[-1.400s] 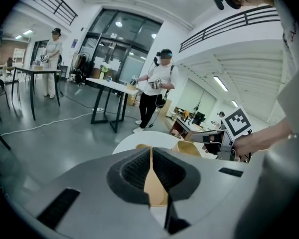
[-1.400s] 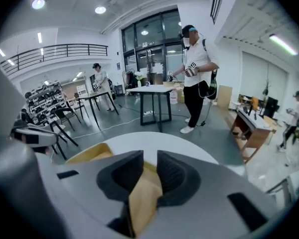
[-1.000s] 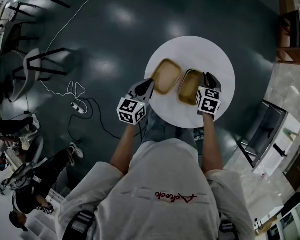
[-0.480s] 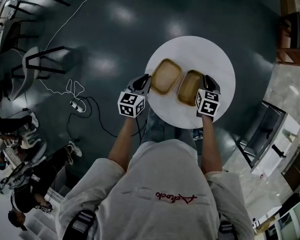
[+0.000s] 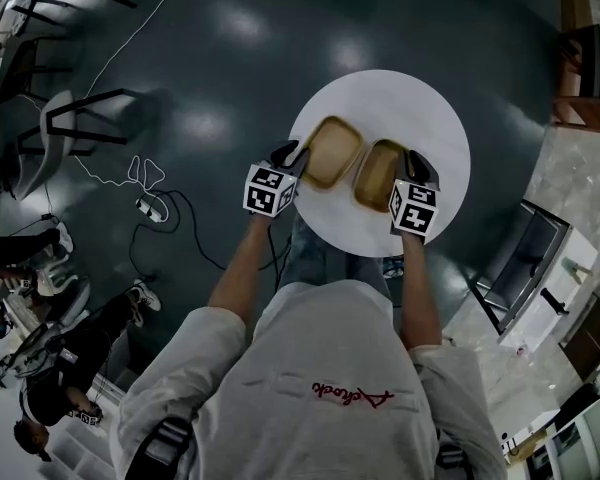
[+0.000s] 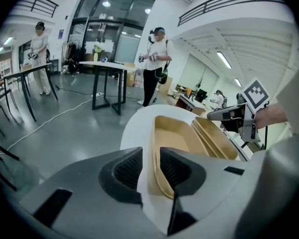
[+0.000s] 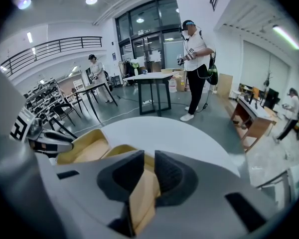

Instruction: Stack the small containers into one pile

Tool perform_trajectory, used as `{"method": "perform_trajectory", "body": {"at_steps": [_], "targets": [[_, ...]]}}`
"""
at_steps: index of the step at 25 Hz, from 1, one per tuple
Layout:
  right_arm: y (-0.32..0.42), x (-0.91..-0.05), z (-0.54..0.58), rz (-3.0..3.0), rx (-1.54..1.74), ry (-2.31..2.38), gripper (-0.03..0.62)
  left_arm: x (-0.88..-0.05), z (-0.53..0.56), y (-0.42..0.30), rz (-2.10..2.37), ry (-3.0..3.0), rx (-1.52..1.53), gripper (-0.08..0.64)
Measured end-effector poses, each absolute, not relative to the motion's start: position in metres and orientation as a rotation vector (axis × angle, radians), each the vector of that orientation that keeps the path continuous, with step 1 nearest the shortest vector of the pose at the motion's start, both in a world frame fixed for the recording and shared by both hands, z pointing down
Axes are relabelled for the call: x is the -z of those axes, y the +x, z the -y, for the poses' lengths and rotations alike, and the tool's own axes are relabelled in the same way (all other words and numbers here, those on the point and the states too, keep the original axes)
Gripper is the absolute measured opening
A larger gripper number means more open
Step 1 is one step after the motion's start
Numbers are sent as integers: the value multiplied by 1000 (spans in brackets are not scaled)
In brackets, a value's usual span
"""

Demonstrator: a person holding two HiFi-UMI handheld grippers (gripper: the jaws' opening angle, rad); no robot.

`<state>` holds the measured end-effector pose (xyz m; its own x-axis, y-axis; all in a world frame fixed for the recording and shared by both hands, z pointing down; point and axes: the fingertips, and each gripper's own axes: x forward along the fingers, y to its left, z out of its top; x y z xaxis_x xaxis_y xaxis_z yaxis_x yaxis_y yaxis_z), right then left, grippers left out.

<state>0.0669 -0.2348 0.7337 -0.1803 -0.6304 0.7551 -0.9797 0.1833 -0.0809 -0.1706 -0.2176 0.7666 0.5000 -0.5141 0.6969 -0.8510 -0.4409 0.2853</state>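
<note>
Fingers (image 6: pixel 125 169) of your left gripper (image 5: pixel 289 155) were spreading apart. The near rim of the left-hand container (image 5: pixel 332 152) ran through the gap between the ribbed pads, and they were not pressing on it. Your right gripper (image 5: pixel 412 164) was pinching instead: its fingers (image 7: pixel 123 176) were clamped on the near wall of the right-hand container (image 5: pixel 380 173), whose tan edge showed squeezed between the pads in the right gripper view. Both containers were tan, shallow, rounded rectangles with their open sides up. They sat side by side on the round white table (image 5: pixel 400 103), close enough that their long sides met or nearly met. The left-hand one lay flat on the tabletop, while the right-hand one seemed tipped toward its neighbour. Neither sat inside the other, so the pile was not yet made. You held the left gripper at the table's left edge and the right gripper toward its near right side, each marker cube facing up at your head. Below the table lay a dark glossy floor (image 5: pixel 230 68) with a white cable (image 5: pixel 148 178) looping across it. A person (image 6: pixel 157 63) stood beside another table farther back in the room.
</note>
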Motion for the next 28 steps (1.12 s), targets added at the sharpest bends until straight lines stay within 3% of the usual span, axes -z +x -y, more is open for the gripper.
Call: {"method": "perform_trajectory", "body": {"at_steps": [5, 17, 28], "targets": [[66, -735, 233, 1881, -781, 1509, 74, -780, 212, -170, 1066, 2091, -781, 29], [66, -723, 228, 1904, -769, 1522, 74, -728, 215, -180, 1197, 2081, -610, 23], [94, -689, 219, 1926, -736, 1596, 74, -684, 200, -127, 1190, 2098, -491, 23]]}}
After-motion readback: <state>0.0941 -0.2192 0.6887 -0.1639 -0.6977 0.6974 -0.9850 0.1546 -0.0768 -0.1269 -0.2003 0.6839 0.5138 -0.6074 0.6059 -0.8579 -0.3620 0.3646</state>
